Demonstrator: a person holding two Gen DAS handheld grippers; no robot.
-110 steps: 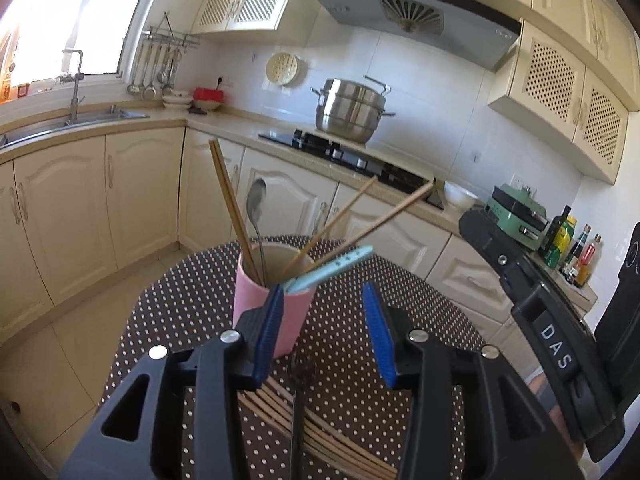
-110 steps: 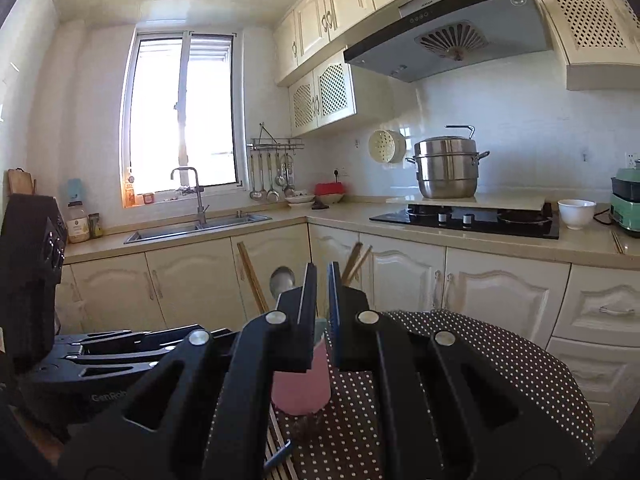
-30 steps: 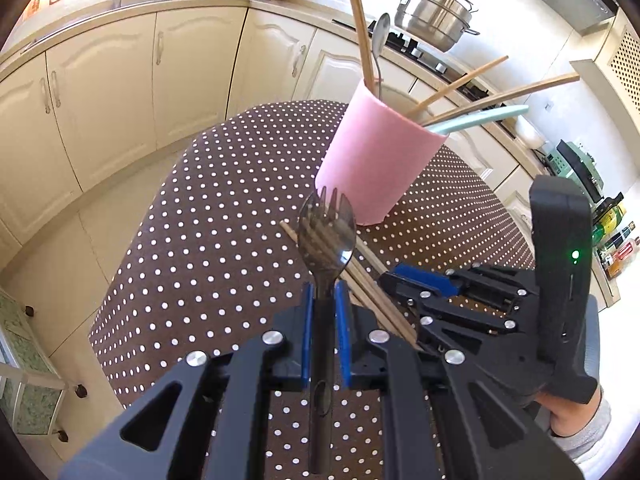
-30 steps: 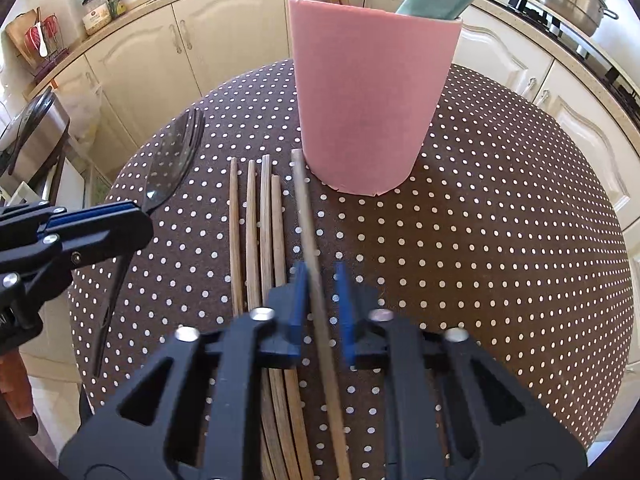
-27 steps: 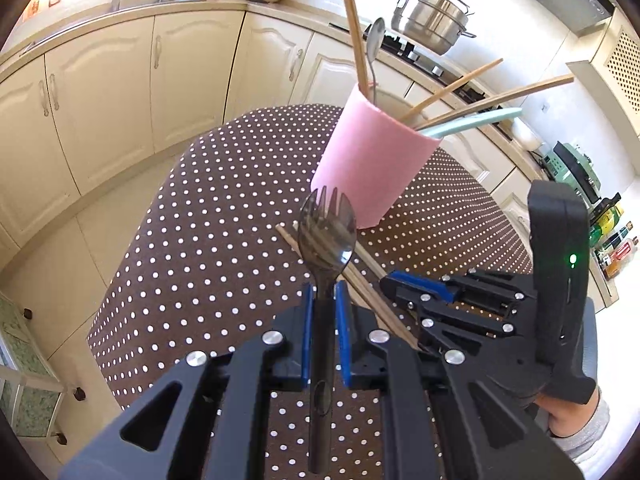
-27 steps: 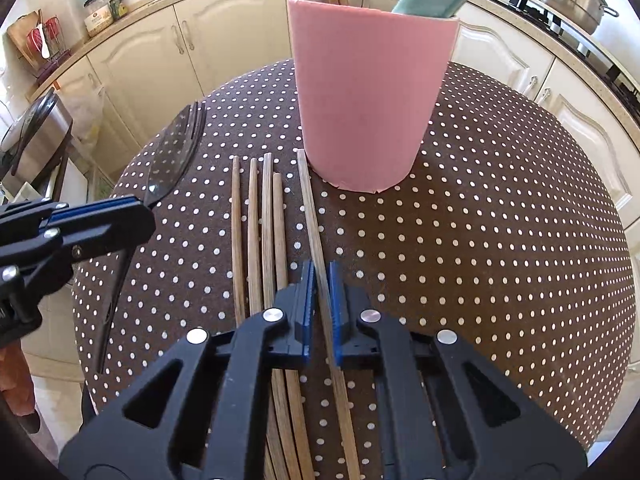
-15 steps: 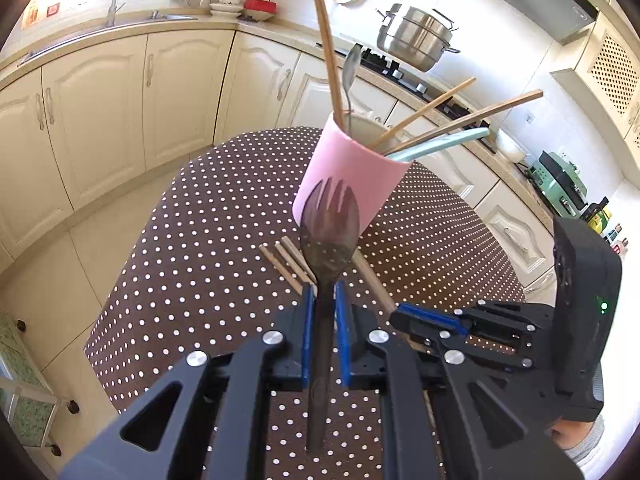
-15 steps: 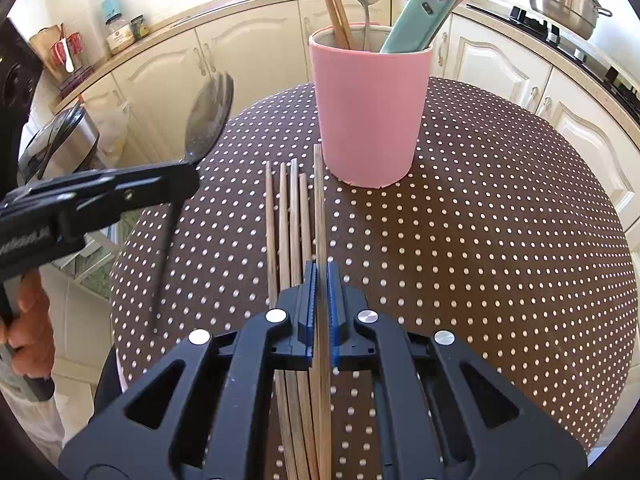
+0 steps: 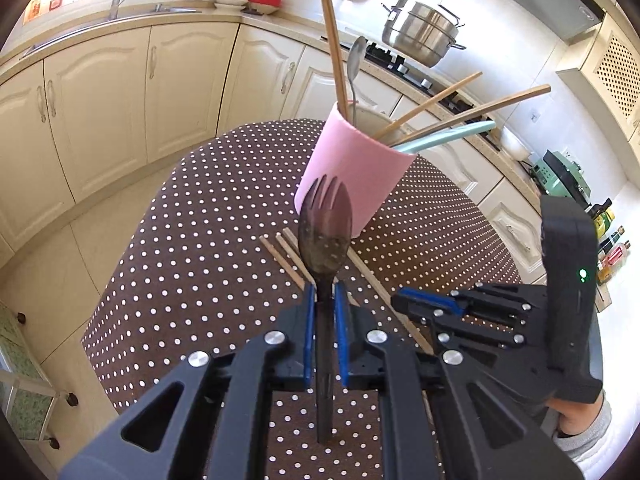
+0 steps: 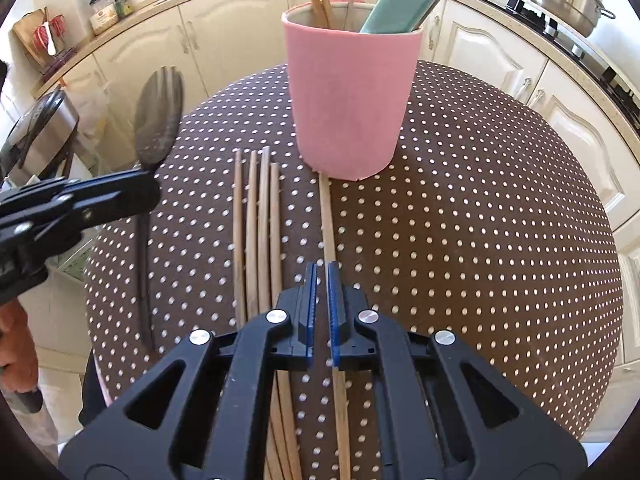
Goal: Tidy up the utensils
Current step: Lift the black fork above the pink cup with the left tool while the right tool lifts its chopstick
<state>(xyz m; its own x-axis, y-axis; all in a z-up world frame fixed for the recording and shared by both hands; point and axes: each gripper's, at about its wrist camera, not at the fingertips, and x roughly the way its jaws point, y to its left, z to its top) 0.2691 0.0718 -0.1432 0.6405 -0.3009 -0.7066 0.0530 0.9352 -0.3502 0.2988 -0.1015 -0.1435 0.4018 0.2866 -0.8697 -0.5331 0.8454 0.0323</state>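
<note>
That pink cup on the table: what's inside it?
The pink cup holds wooden chopsticks, a metal spoon and a teal-handled utensil. Their lower ends are hidden by the cup wall.

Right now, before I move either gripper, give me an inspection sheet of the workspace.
Surface: round table under brown white-dotted cloth.
Job's things: pink cylindrical cup holds wooden chopsticks, a metal spoon and a teal handle; four loose chopsticks lie side by side; fifth chopstick lies apart, tip at the cup's base.
Clutter: nothing seen.
Grippers: left gripper shut on dark fork; right gripper shut, fifth chopstick beside its pad, grip unclear.
Cables: nothing seen.
Surroundings: cream cabinets, steel pot on hob.
</note>
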